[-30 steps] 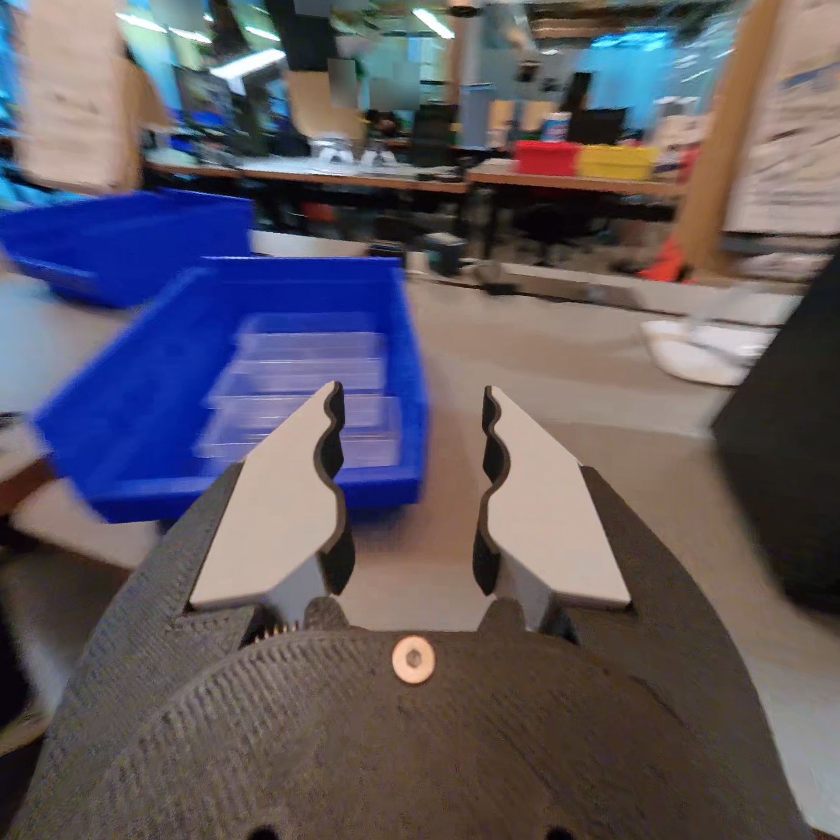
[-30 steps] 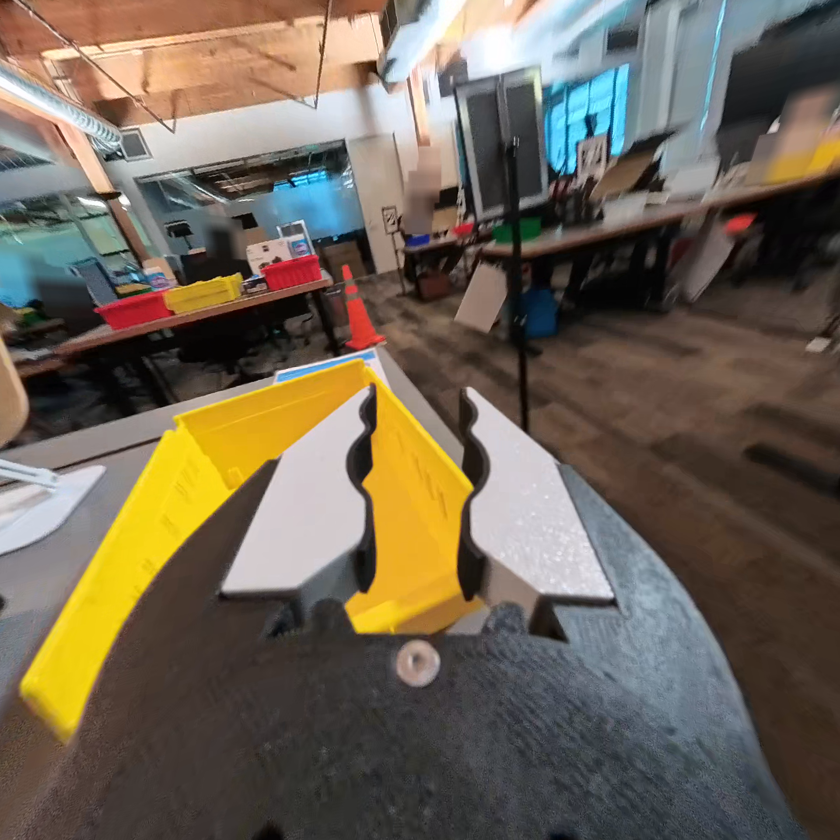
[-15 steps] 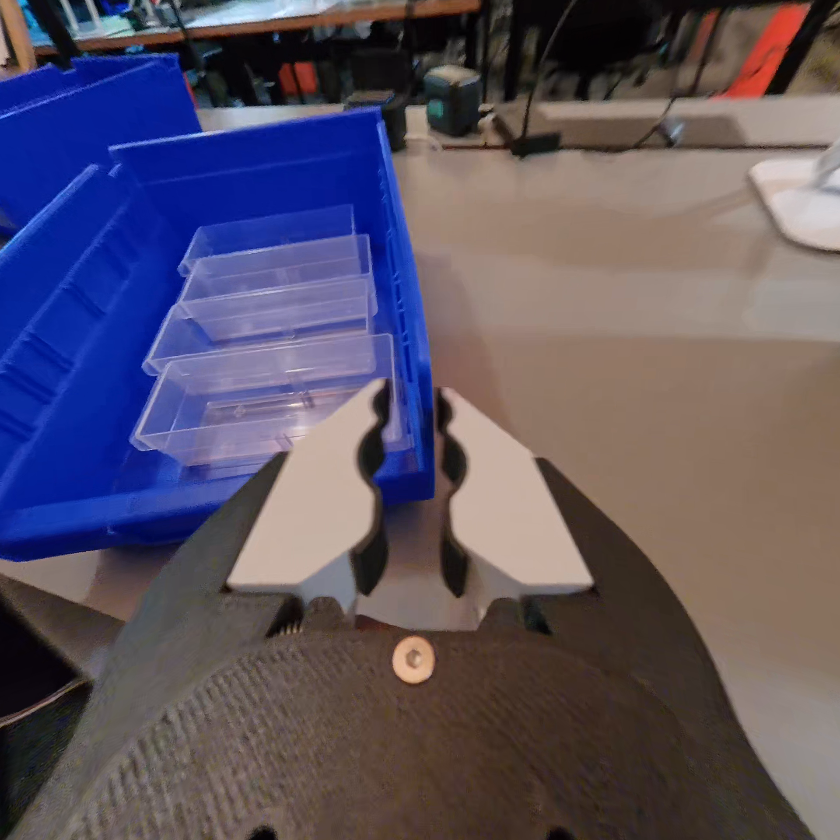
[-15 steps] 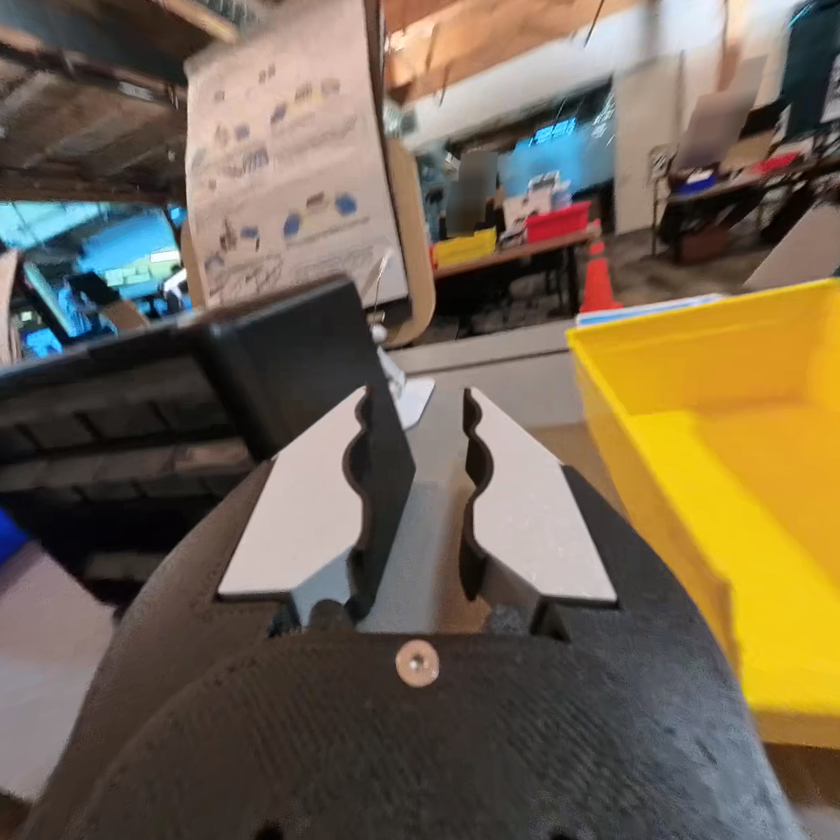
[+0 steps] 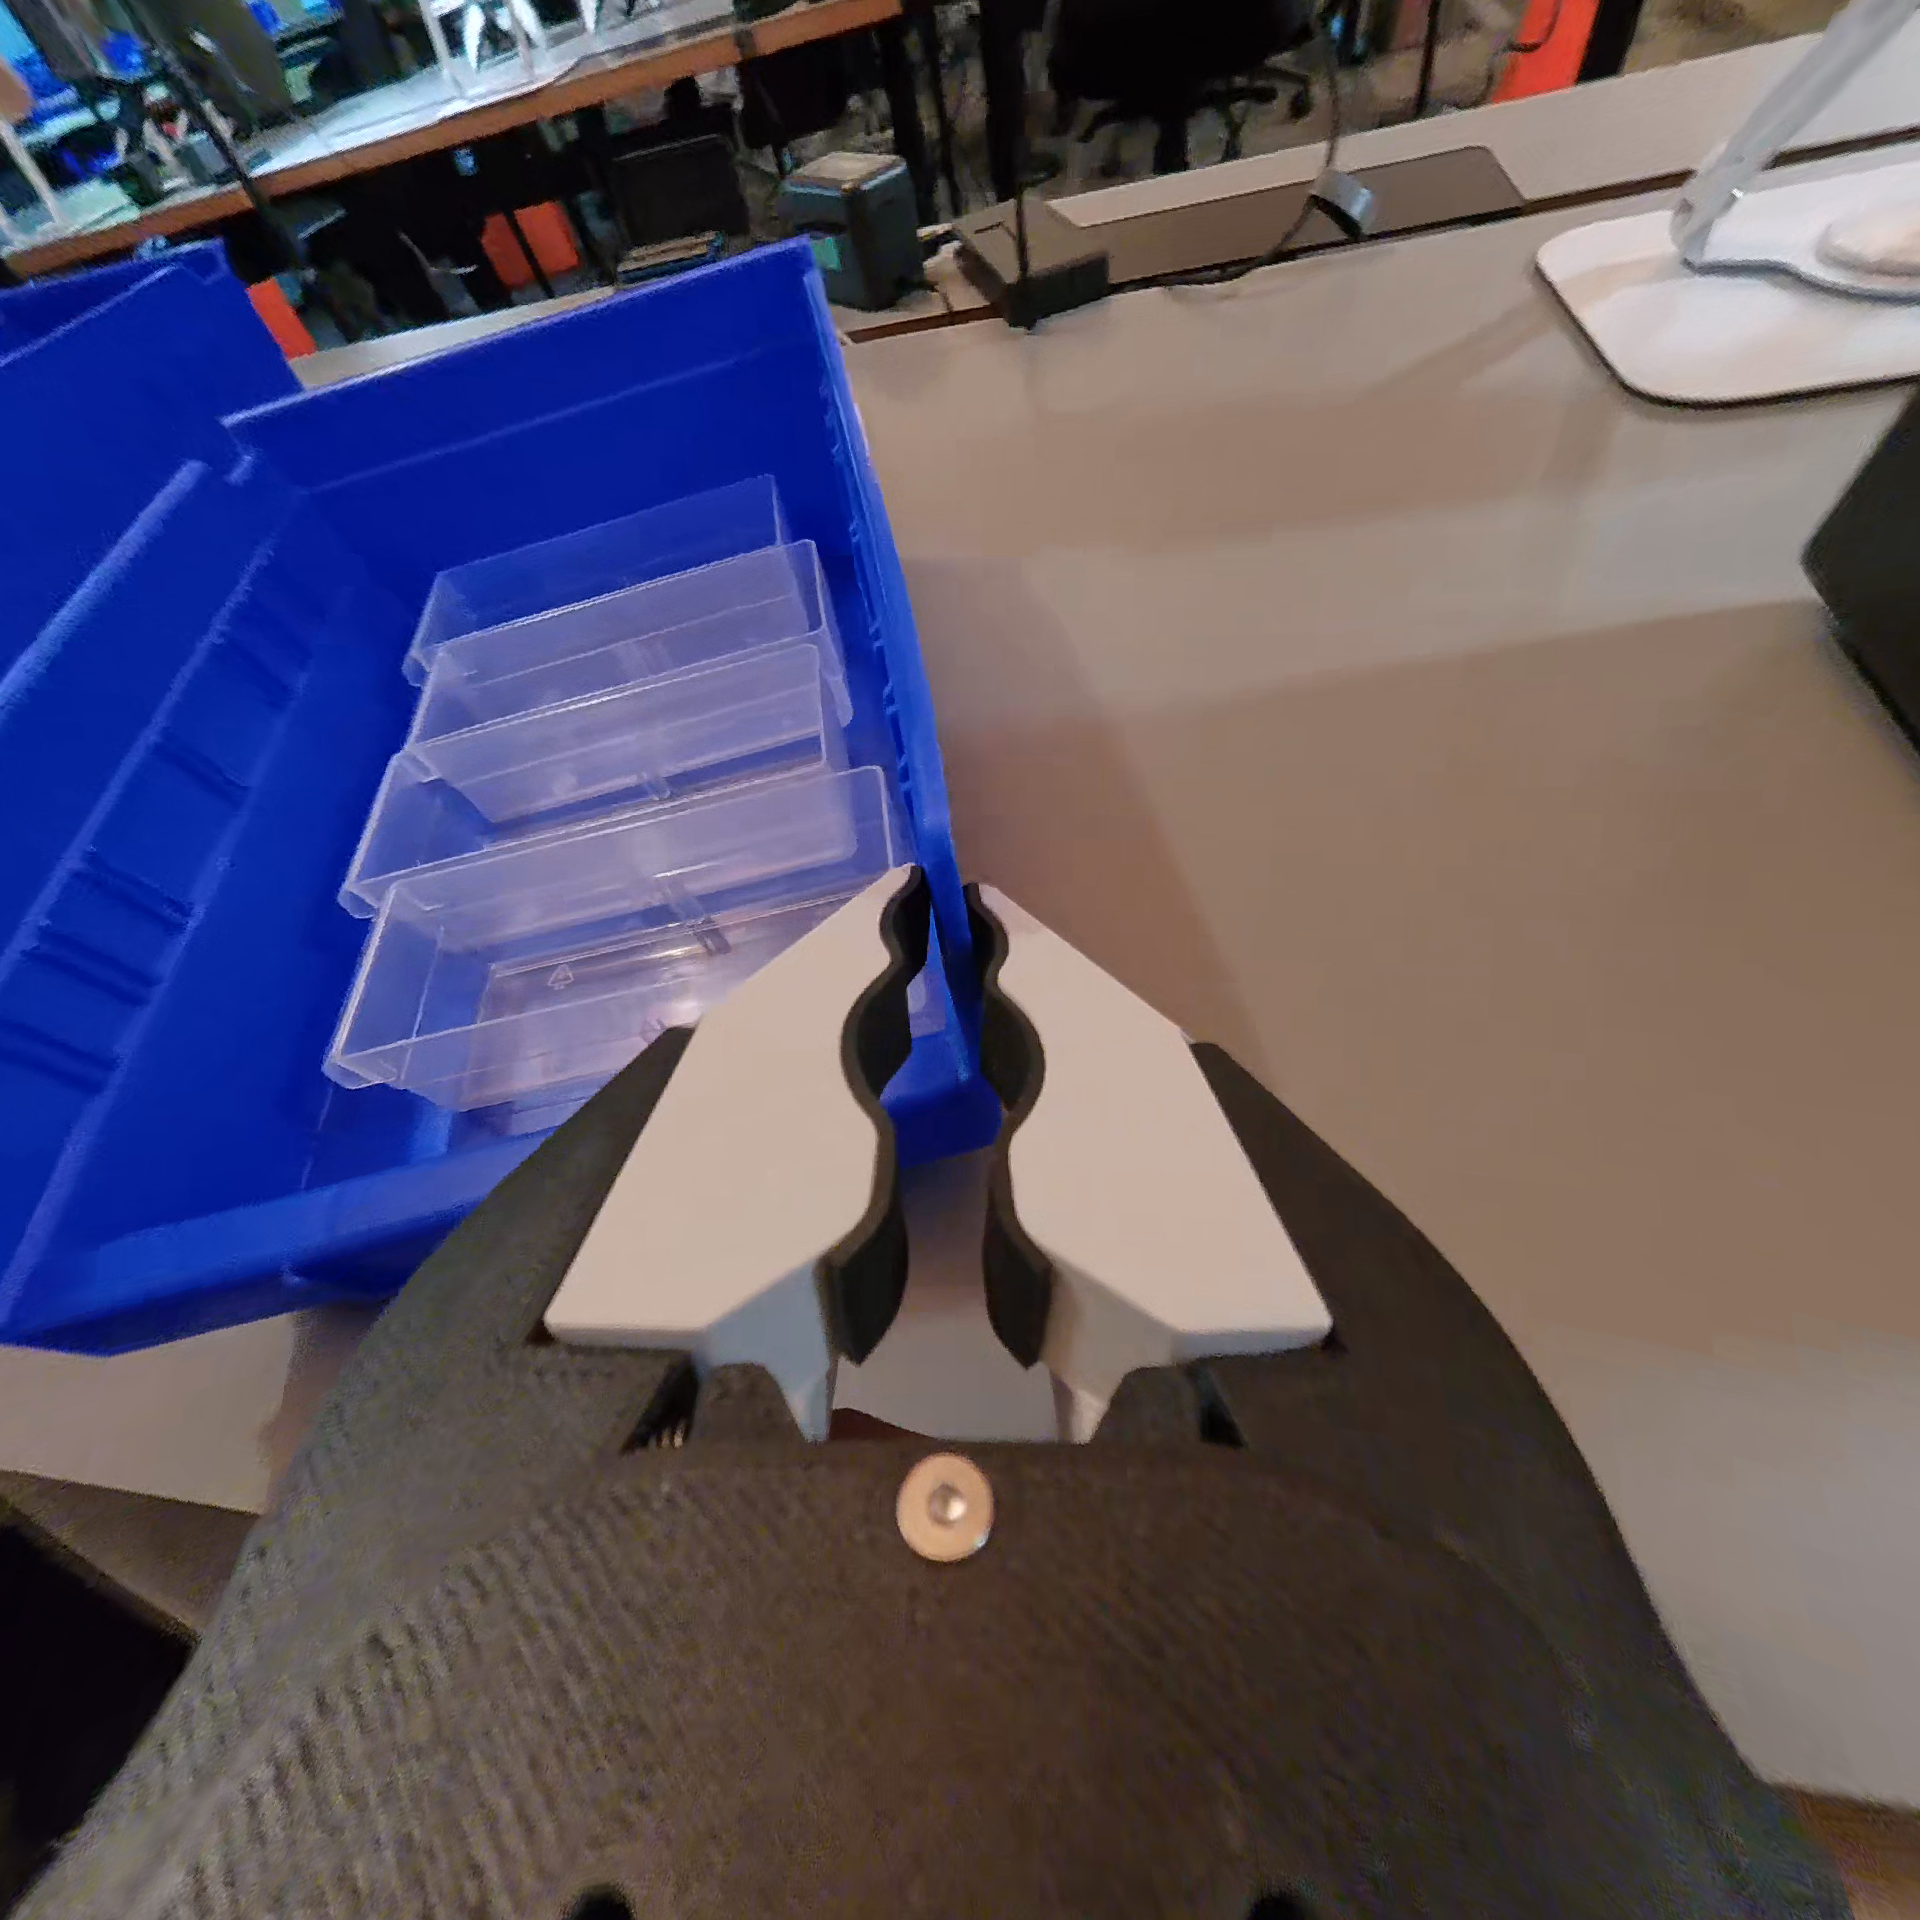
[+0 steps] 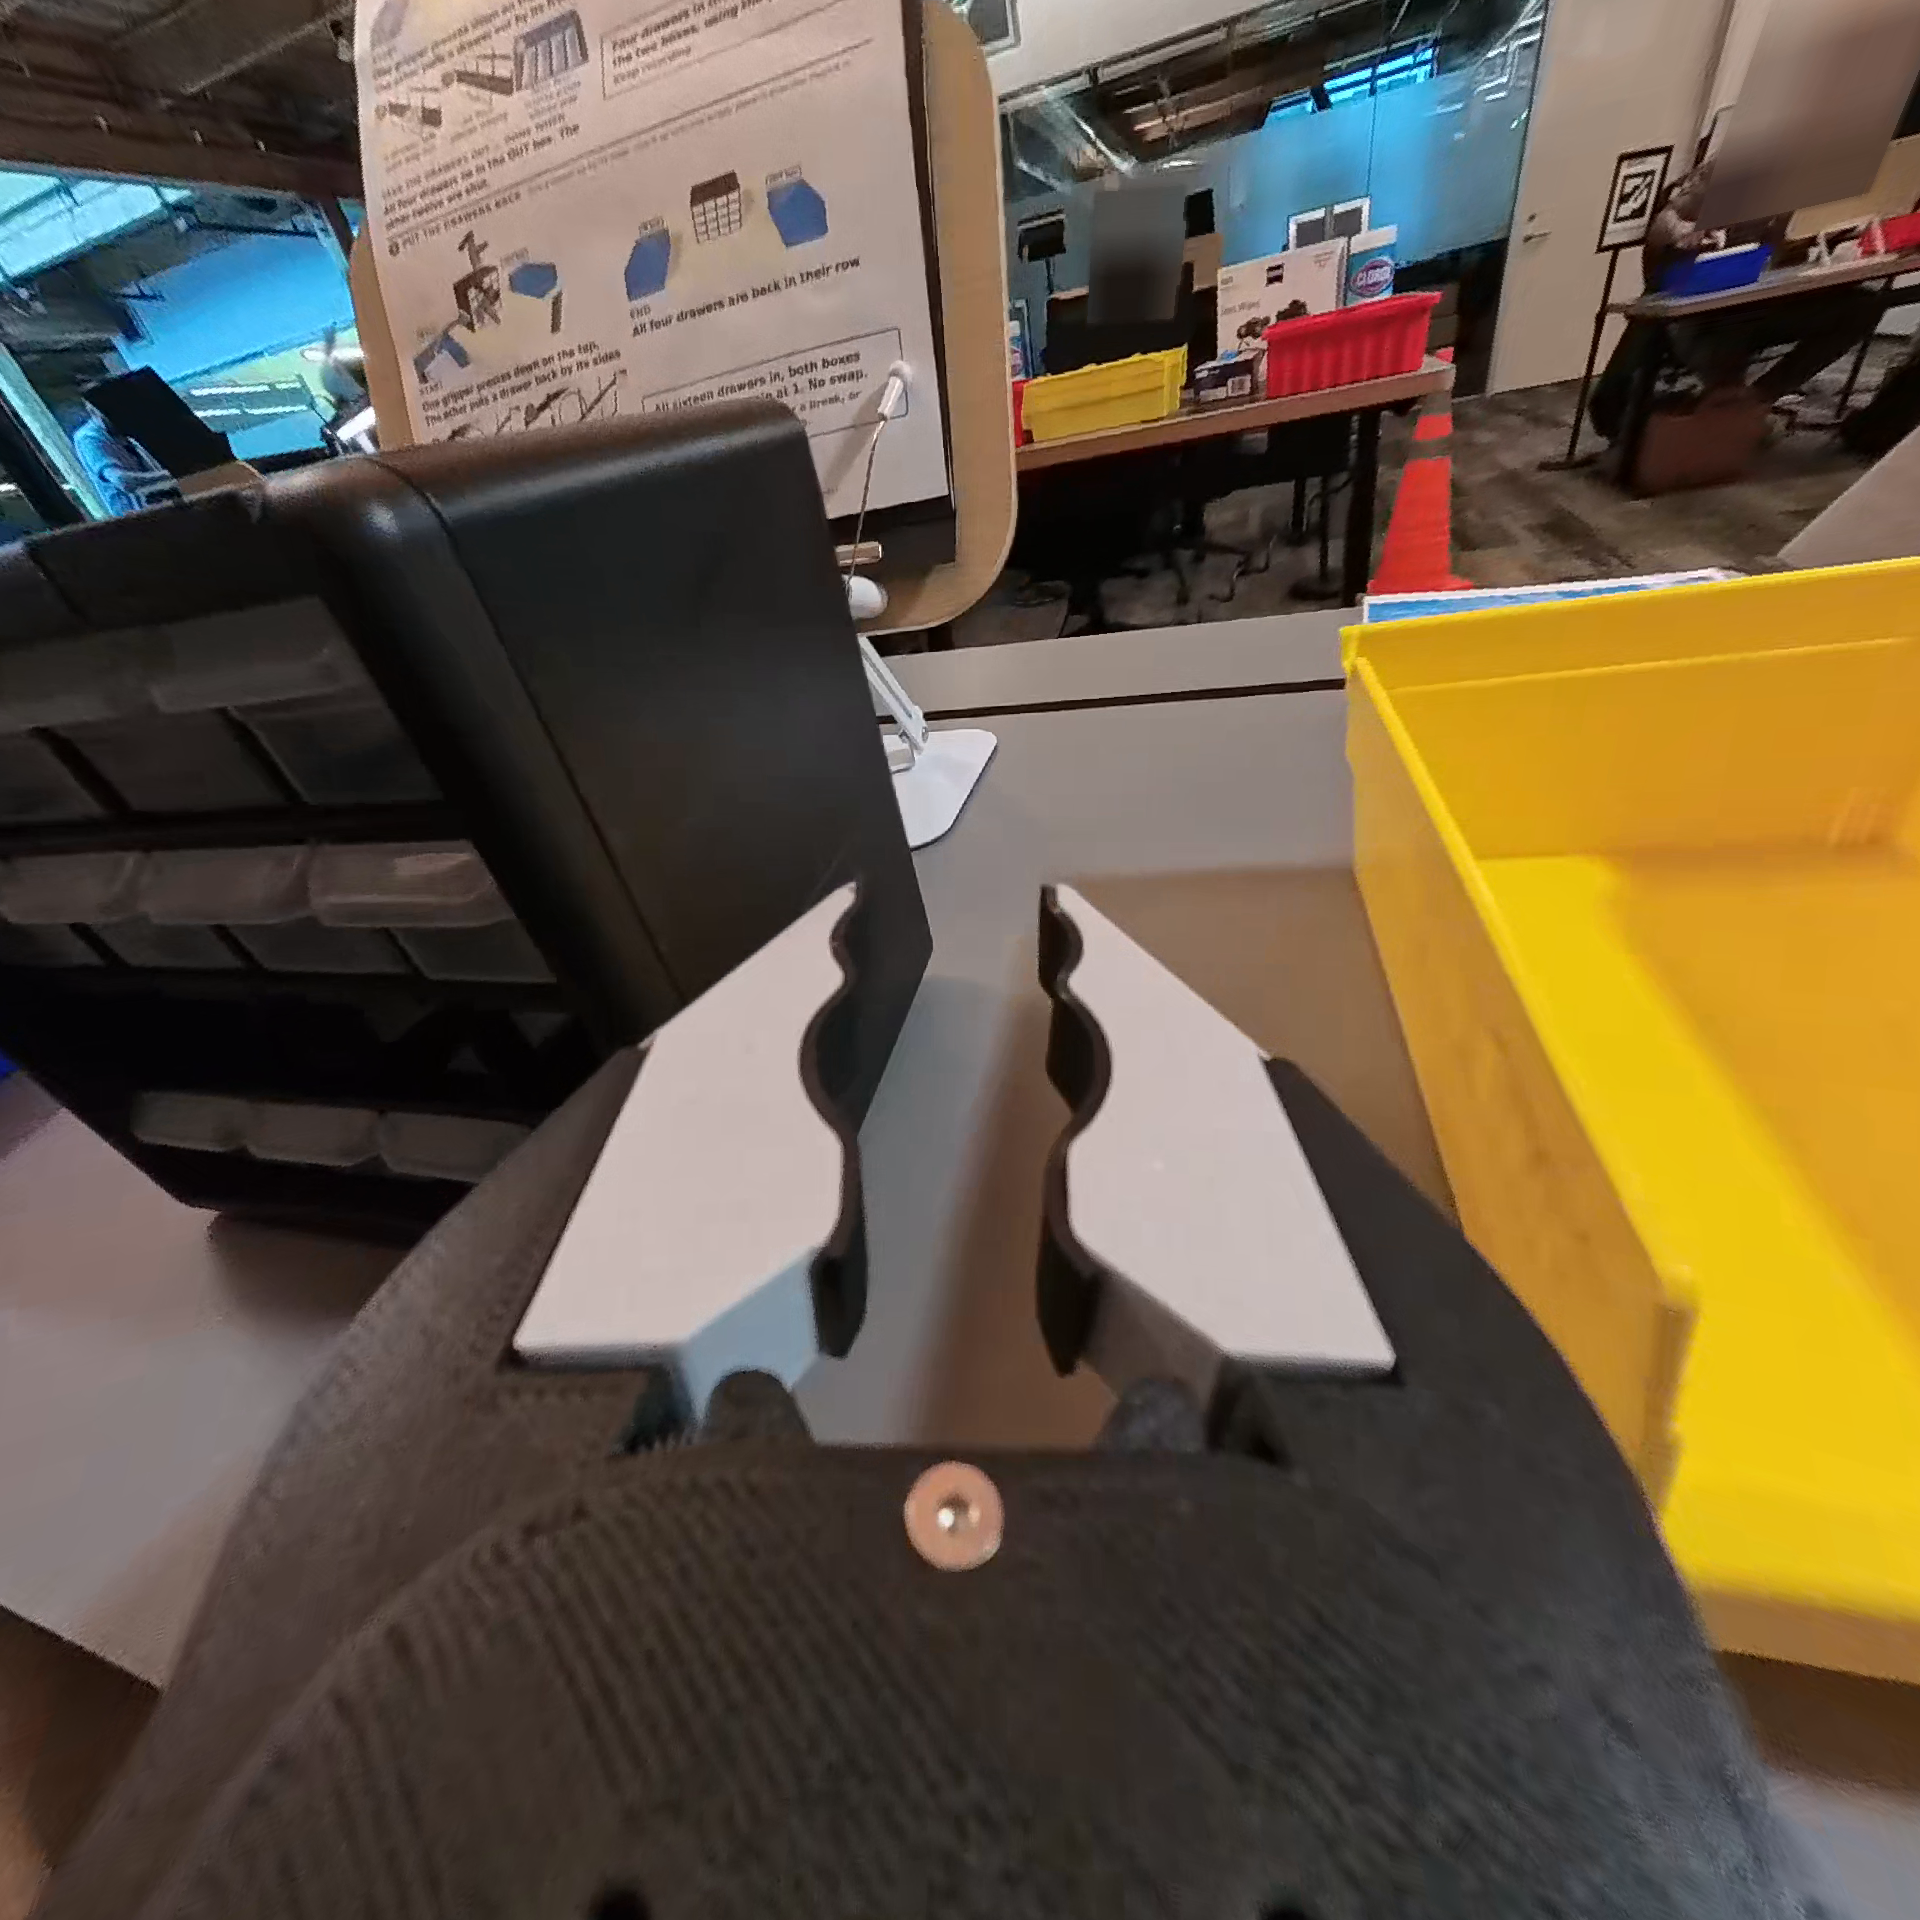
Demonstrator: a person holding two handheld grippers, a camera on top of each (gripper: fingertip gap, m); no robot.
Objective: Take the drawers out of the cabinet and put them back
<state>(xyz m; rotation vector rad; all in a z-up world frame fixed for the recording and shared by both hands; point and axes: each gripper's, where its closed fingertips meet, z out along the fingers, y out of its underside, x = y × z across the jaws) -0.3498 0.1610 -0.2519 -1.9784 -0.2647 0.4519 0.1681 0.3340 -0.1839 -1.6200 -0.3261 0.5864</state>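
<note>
A blue bin (image 5: 520, 416) on the table holds several clear plastic drawers (image 5: 623, 831) lying side by side. My left gripper (image 5: 945, 894) hovers over the bin's near right corner. Its fingers are almost together with only a thin gap, and nothing is held. In the right wrist view the black cabinet (image 6: 644, 675) stands at the left, with clear drawers (image 6: 416, 883) in some of its slots and other slots dark. My right gripper (image 6: 948, 899) is open and empty, just right of the cabinet's side wall and above the table.
An empty yellow bin (image 6: 1507, 1039) sits right of my right gripper. A second blue bin (image 5: 104, 395) lies left of the first. A white stand base (image 5: 1714, 322) and the cabinet's edge (image 5: 1881, 582) are at the far right. A poster board (image 6: 665, 208) stands behind the cabinet.
My left gripper tilted down over the blue bin and closed from wide open to nearly shut. My right gripper swung left from the yellow bin to the cabinet's side and opened wider.
</note>
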